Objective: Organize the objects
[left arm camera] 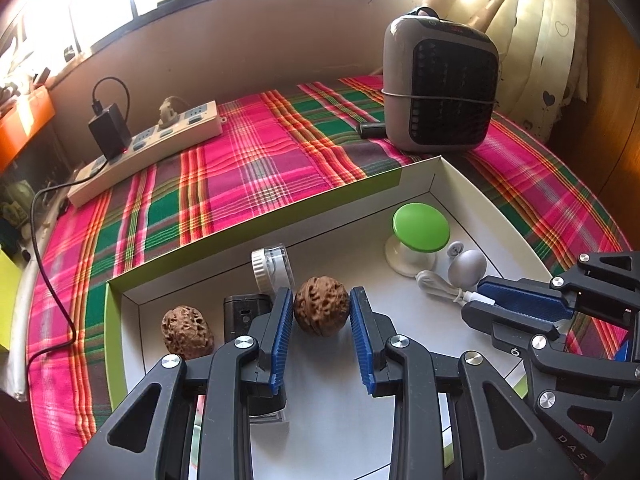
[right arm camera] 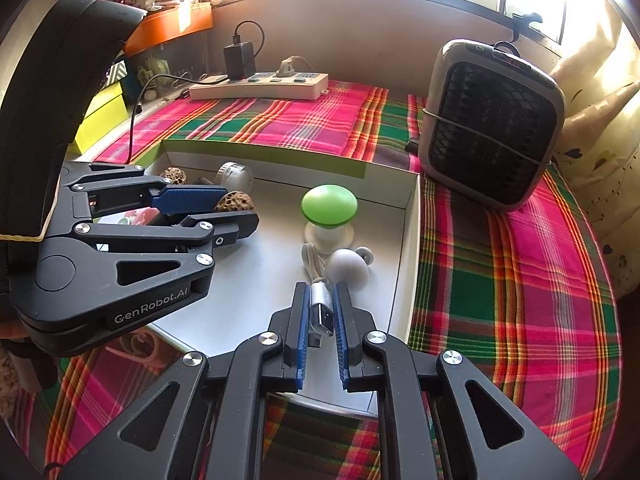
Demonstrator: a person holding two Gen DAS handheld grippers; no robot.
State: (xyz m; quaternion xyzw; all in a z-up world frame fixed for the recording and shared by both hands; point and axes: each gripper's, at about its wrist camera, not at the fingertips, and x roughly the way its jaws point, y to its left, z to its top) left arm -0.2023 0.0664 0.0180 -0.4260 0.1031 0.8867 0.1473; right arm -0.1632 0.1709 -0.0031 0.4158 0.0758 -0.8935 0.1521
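A plaid cloth (left arm camera: 256, 168) carries a heater (left arm camera: 440, 84), power strip (left arm camera: 152, 144) and open box (left arm camera: 304, 204). Inside the box, left tongs (left arm camera: 320, 312) part-open around a walnut (left arm camera: 321, 305); right tongs (right arm camera: 320, 316) clamp a USB plug (right arm camera: 322, 312) just beside a green knob (right arm camera: 329, 204).

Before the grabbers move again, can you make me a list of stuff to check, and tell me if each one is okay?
1. Left gripper around a walnut: ok, the nut sits between its pads.
2. Squeezing that walnut firmly: cannot tell; small gaps seem to show beside it.
3. Right gripper on the USB plug: ok, pads closed on both sides.
4. White cable free to follow: cannot tell; it coils by the grey egg-shaped gadget.
5. Second walnut out of the way: ok, it lies apart, to the left.
6. Green mushroom lamp upright in the white box: ok.
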